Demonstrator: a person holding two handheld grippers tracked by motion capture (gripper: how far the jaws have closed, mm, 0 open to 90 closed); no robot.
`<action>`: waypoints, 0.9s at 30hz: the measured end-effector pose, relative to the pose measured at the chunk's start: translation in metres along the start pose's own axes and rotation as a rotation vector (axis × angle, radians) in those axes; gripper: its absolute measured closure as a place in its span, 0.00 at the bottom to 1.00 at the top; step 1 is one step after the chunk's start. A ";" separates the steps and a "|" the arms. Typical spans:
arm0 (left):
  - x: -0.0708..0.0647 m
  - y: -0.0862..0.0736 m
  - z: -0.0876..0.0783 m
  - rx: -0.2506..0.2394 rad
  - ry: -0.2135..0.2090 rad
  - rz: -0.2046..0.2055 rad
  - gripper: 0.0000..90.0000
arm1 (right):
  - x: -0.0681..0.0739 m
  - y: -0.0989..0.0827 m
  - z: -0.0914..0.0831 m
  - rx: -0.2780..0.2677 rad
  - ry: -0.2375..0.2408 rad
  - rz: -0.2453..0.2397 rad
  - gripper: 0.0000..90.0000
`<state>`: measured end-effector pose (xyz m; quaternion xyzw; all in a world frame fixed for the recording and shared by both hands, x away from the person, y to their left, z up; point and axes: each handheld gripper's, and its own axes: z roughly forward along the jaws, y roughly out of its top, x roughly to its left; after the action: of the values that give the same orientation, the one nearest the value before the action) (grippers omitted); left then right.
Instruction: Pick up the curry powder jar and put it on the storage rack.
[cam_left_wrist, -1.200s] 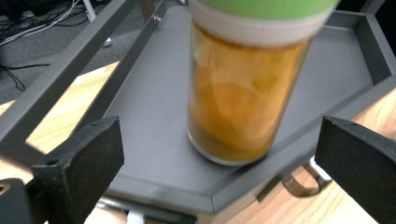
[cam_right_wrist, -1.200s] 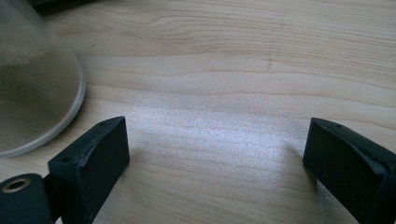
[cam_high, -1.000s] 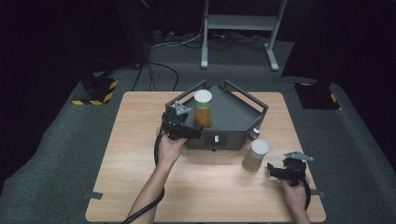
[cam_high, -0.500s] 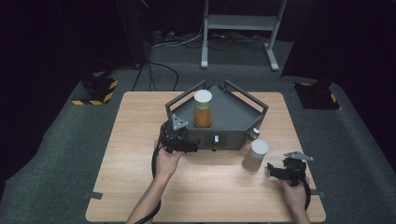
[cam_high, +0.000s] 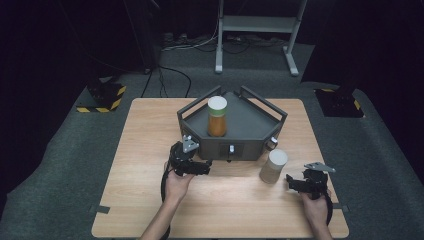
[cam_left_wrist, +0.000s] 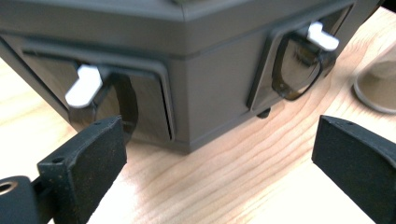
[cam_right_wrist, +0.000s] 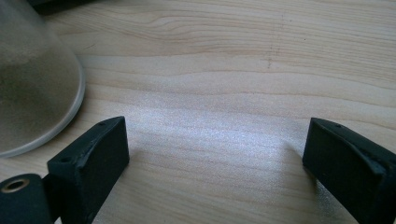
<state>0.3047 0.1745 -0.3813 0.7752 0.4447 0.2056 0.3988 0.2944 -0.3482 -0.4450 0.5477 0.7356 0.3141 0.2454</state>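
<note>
Table (cam_high: 150, 200) holds grey tray (cam_high: 250, 120); orange jar (cam_high: 217, 116) already stands in it. Grey jar (cam_high: 273, 166) sits outside, just beside right gripper (cam_high: 295, 182). Left gripper (cam_high: 202, 167) at tray front. Both jaws apart, empty; second jar left to load.

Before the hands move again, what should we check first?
1. Left gripper open, nothing between its jaws: ok.
2. Right gripper open and holding nothing: ok.
3. Orange jar upright on the grey tray: ok.
4. Pale jar upright on the table, apart from the right gripper: ok.
5. Left gripper lined up with a tray latch: cannot tell.
6. Latches open or locked: cannot tell.
</note>
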 end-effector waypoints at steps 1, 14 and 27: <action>-0.001 -0.002 0.001 0.005 0.002 0.001 0.03 | 0.000 0.000 0.000 0.000 0.000 0.000 0.07; -0.008 -0.026 0.015 0.050 0.033 0.008 0.03 | 0.000 0.000 0.000 0.000 0.000 -0.001 0.07; -0.014 -0.042 0.029 0.089 0.075 0.007 0.02 | 0.000 0.000 0.000 0.000 0.000 0.000 0.07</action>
<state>0.2950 0.1618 -0.4315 0.7853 0.4655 0.2160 0.3463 0.2944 -0.3482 -0.4450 0.5476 0.7357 0.3141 0.2455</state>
